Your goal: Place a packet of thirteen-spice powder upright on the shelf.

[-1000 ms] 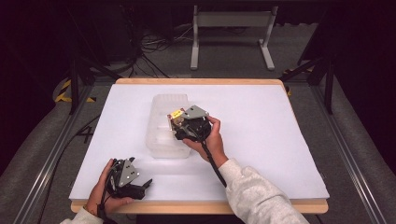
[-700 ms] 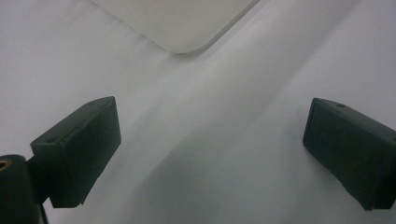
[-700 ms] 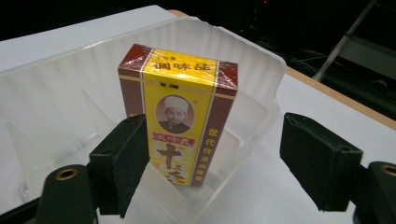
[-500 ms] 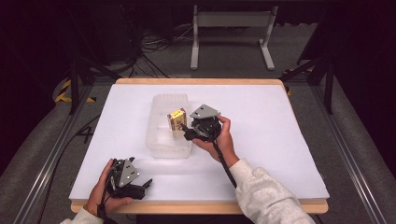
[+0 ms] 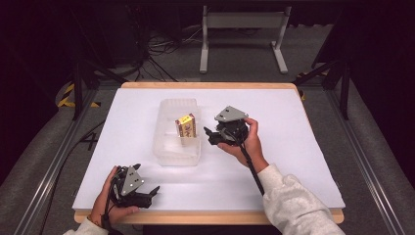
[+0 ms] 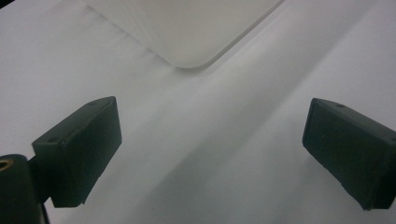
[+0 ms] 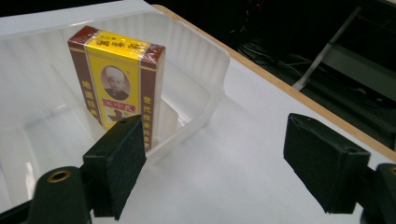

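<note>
1. Right gripper view puts the yellow and maroon box (image 7: 116,84) upright inside the clear plastic bin (image 7: 205,93), just beyond and to the left of the right gripper (image 7: 224,172), whose fingers (image 7: 116,163) are spread wide and pinch nothing.
2. The step in hand looks like a release and retreat: to do it well, back the fingers straight away from the bin wall, staying spread, so nothing nudges the box over.
3. High view adds the layout: the box (image 5: 186,126) stands mid-bin (image 5: 169,156), the right gripper (image 5: 215,134) just beside the bin's side.
4. The left gripper (image 5: 142,193) rests near the desk (image 5: 293,147) front edge, well apart.
5. Left gripper view gives its fingers (image 6: 79,149) spread over bare desk, a bin corner (image 6: 187,32) ahead.
</note>
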